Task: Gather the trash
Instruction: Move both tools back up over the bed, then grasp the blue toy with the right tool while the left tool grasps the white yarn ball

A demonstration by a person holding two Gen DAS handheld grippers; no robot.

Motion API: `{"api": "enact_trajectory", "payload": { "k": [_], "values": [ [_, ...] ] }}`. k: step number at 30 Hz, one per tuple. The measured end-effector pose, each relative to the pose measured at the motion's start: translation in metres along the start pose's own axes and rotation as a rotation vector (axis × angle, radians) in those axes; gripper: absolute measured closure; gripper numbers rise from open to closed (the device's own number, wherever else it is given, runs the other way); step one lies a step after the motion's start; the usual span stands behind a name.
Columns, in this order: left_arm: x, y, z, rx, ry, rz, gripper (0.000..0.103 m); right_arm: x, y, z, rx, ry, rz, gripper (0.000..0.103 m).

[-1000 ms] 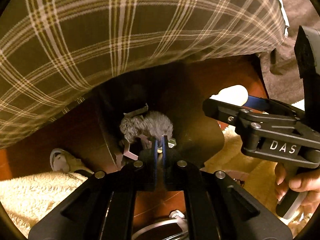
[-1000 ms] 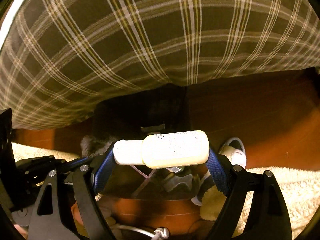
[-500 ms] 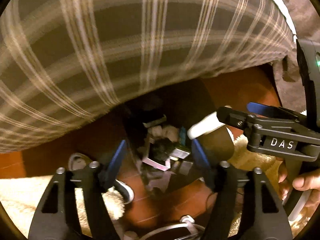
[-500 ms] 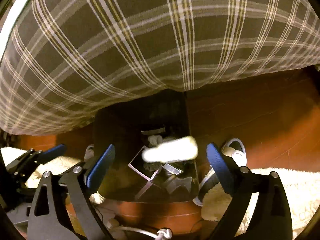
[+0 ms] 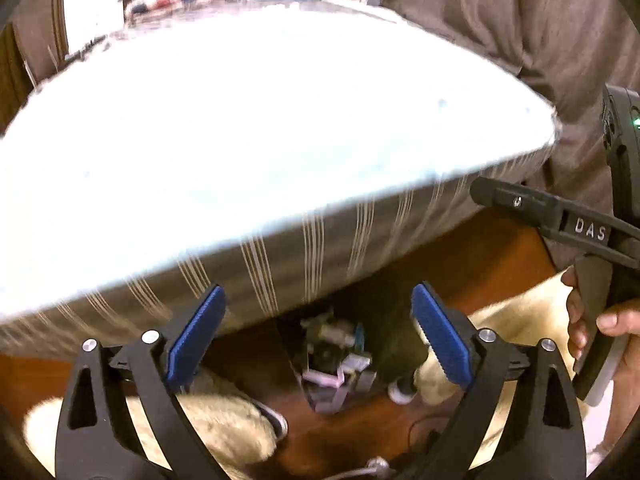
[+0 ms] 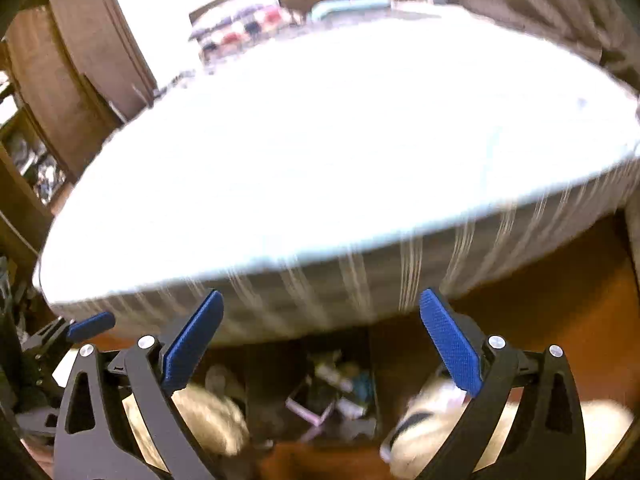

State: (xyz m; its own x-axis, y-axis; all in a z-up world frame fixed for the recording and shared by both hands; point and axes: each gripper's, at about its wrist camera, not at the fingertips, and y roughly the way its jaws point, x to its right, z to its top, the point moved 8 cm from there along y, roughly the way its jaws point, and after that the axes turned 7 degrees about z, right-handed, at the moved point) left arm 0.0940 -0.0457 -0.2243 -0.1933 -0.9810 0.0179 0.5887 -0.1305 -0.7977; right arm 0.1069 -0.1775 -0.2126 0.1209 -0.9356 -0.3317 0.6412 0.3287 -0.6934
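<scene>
A dark trash bin [image 5: 400, 328] stands on the floor below the bed edge, with several pieces of trash [image 5: 340, 356] inside. It also shows in the right wrist view [image 6: 384, 364], blurred, with the trash [image 6: 336, 392] in it. My left gripper [image 5: 318, 334] is open and empty, above the bin. My right gripper [image 6: 322, 338] is open and empty, also above the bin. The right gripper's body shows at the right of the left wrist view [image 5: 560, 220], held by a hand [image 5: 600, 332].
A bed with a bright white top [image 5: 260, 128] and plaid side [image 5: 320, 240] fills the upper view. Cream fluffy rugs [image 5: 224, 428] lie on the reddish wood floor [image 5: 480, 264]. A brown curtain [image 5: 520, 20] hangs at the right. Wooden furniture [image 6: 80, 52] stands at left.
Both grippers have opened and let go: the grey clump and the cream bottle dropped into the bin. Both have then risen and tilted up, so the bed top shows.
</scene>
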Motion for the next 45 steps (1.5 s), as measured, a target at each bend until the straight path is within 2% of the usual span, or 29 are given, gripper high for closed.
{"api": "enact_trajectory", "payload": {
  "k": [5,9,13,20,25,26,30,32,34,37,41,45],
  "values": [
    [-0.018,-0.022,0.054,0.082,-0.006,0.031,0.011,-0.012,-0.015,0.058,0.081,-0.057,-0.015,0.004],
    [-0.039,-0.016,0.092,0.107,-0.022,0.063,0.011,-0.011,-0.006,0.101,0.108,-0.071,-0.030,0.004],
    [-0.058,0.007,0.119,0.104,-0.044,0.081,0.011,-0.021,0.021,0.143,0.111,-0.101,-0.022,0.004],
    [-0.081,0.049,0.175,0.104,-0.029,0.112,0.011,-0.041,0.091,0.191,0.054,-0.117,0.006,0.005],
    [-0.088,0.068,0.203,0.099,-0.025,0.094,0.011,-0.056,0.145,0.218,-0.014,-0.124,0.016,0.015],
    [-0.090,0.071,0.206,0.098,-0.024,0.095,0.011,-0.058,0.154,0.221,-0.026,-0.124,0.020,0.022],
    [-0.095,0.085,0.217,0.077,-0.020,0.087,0.012,-0.063,0.187,0.229,-0.076,-0.135,0.010,0.036],
    [-0.097,0.091,0.221,0.066,-0.022,0.075,0.012,-0.063,0.204,0.231,-0.102,-0.130,0.007,0.037],
    [-0.100,0.096,0.224,0.060,-0.018,0.072,0.012,-0.064,0.212,0.233,-0.109,-0.135,0.005,0.039],
    [-0.102,0.103,0.231,0.056,-0.012,0.071,0.012,-0.067,0.221,0.236,-0.112,-0.153,-0.003,0.050],
    [-0.101,0.111,0.242,0.057,-0.003,0.073,0.012,-0.065,0.226,0.241,-0.115,-0.167,-0.012,0.071],
    [-0.097,0.119,0.254,0.059,0.009,0.072,0.012,-0.063,0.223,0.246,-0.108,-0.192,-0.011,0.071]
  ]
}}
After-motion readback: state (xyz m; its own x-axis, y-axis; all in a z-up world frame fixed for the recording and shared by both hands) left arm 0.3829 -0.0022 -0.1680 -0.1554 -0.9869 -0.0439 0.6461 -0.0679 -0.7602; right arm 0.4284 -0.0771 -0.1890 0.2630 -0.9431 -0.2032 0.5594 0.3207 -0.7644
